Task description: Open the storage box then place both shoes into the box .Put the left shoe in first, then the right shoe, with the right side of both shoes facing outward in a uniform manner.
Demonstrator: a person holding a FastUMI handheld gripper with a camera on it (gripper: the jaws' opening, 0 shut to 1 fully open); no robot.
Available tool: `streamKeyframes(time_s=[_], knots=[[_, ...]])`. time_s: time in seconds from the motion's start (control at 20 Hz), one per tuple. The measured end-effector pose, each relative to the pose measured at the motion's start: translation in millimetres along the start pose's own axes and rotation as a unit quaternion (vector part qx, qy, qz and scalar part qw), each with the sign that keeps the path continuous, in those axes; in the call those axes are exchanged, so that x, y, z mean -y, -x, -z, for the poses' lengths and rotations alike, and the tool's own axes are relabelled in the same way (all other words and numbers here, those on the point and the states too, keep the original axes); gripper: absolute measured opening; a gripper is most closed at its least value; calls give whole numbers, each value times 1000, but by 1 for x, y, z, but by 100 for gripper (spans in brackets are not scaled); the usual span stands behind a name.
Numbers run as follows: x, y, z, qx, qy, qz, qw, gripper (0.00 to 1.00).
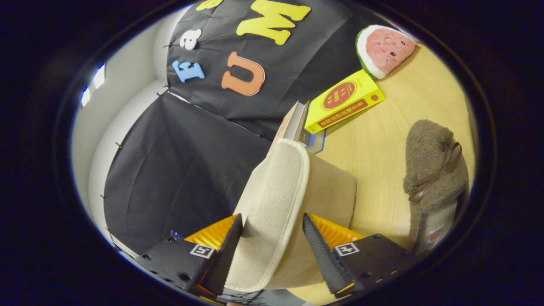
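One beige slipper point(276, 212) clamped between gripper point(272, 242) fingers, lifted; brown slipper point(433, 170) waiting right on table point(374, 140); boxing pending.

The beige slipper point(278, 204) held between the gripper point(272, 246) fingers has a coarse woven cloth sole, matt, edged with a smooth cream binding. Both fingers press on it; their inner faces are finely ribbed. The brown fuzzy slipper point(429, 170) to the right is rough, nubbly fleece with a smooth ribbon bow. The light wooden tabletop point(382, 144) shows a fine grain and a low satin sheen. The yellow cardboard box point(344, 106) farther off is smooth printed card. The watermelon-slice plush toy point(384, 49) beyond it is soft matt fabric.
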State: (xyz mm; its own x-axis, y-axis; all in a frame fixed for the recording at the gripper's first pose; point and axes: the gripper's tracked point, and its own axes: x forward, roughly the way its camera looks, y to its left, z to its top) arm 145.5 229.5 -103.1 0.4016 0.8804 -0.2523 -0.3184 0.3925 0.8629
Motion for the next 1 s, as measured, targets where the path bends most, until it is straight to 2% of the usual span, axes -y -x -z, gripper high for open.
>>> streamKeyframes(time_s=[0.35,0.45,0.5,0.65,0.7,1.0], knots=[[-3,16,-8,9,14,43,999,43],[-17,22,-14,20,12,35,999,29],[-20,25,-17,21,18,42,999,15],[-37,29,-23,29,36,64,997,11],[-43,24,-25,29,39,73,996,4],[-118,16,-37,59,66,66,994,4]])
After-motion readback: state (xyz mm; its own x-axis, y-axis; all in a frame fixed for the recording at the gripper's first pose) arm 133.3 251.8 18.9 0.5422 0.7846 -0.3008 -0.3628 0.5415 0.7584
